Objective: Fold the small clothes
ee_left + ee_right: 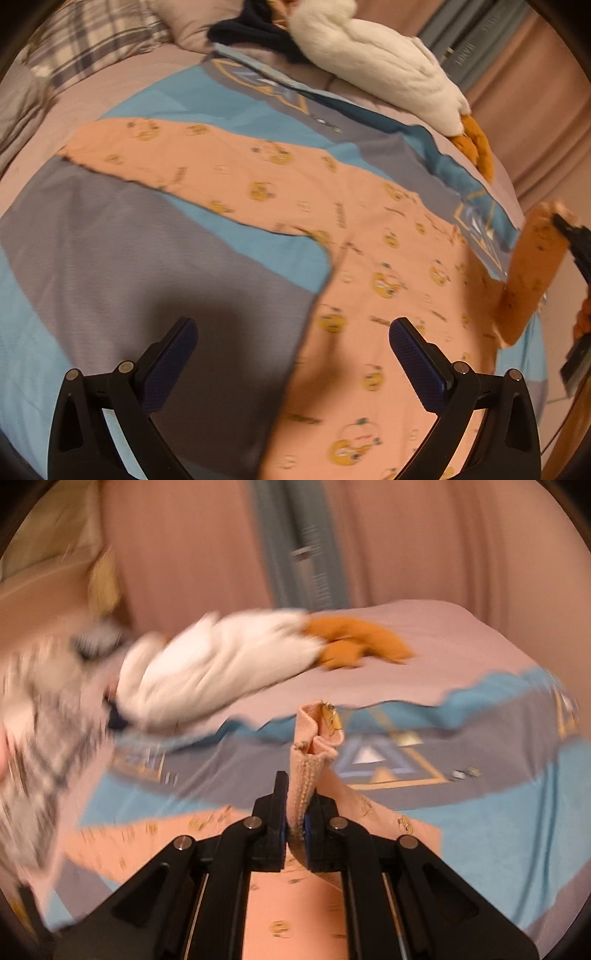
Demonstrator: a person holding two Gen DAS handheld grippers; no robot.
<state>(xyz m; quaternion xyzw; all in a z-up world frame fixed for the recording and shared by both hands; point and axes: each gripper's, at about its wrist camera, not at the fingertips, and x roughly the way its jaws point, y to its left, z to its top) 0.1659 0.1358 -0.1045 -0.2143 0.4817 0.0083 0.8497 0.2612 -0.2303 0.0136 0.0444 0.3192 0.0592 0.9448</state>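
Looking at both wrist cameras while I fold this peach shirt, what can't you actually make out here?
- Left wrist view: the peach shirt runs off the bottom edge; its lifted sleeve end is hidden behind the right tool at the frame's edge.
- Right wrist view: the white plush toy and the plaid fabric are smeared by motion blur.
- Both views: the shirt's yellow prints are too blurred to read.
- Left tool open, holding nothing.

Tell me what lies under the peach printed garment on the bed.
The peach garment lies on a blue and grey blanket spread over a pinkish bed sheet. The blanket's pattern beneath it is covered. The right tongs lift one pinched end clear of the blanket.
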